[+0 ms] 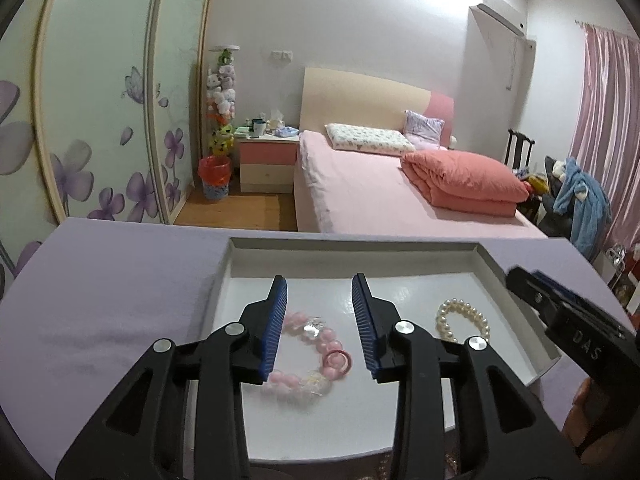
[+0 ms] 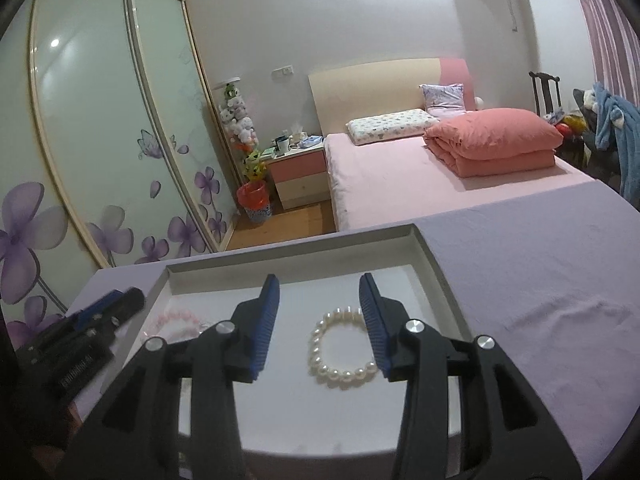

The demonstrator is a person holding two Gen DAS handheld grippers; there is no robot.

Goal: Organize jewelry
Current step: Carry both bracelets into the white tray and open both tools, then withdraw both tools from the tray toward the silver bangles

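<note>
A: Where does the jewelry lie?

B: Both bracelets rest inside the shallow white tray point(image 1: 490, 258) on the lavender-covered counter point(image 1: 100, 280): the pink bead bracelet point(image 1: 316, 350) toward the left, the pearl bracelet point(image 2: 342, 346) well apart to its right.

A: And the grippers?

B: The left gripper point(image 1: 320, 328) hangs over the pink bracelet, jaws spread, holding nothing. The right gripper point(image 2: 320, 326) hovers over the pearls, likewise released and empty.

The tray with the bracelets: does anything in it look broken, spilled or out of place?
Nothing stands out. The pink bracelet and the pearl bracelet lie whole and apart in the tray.
</note>
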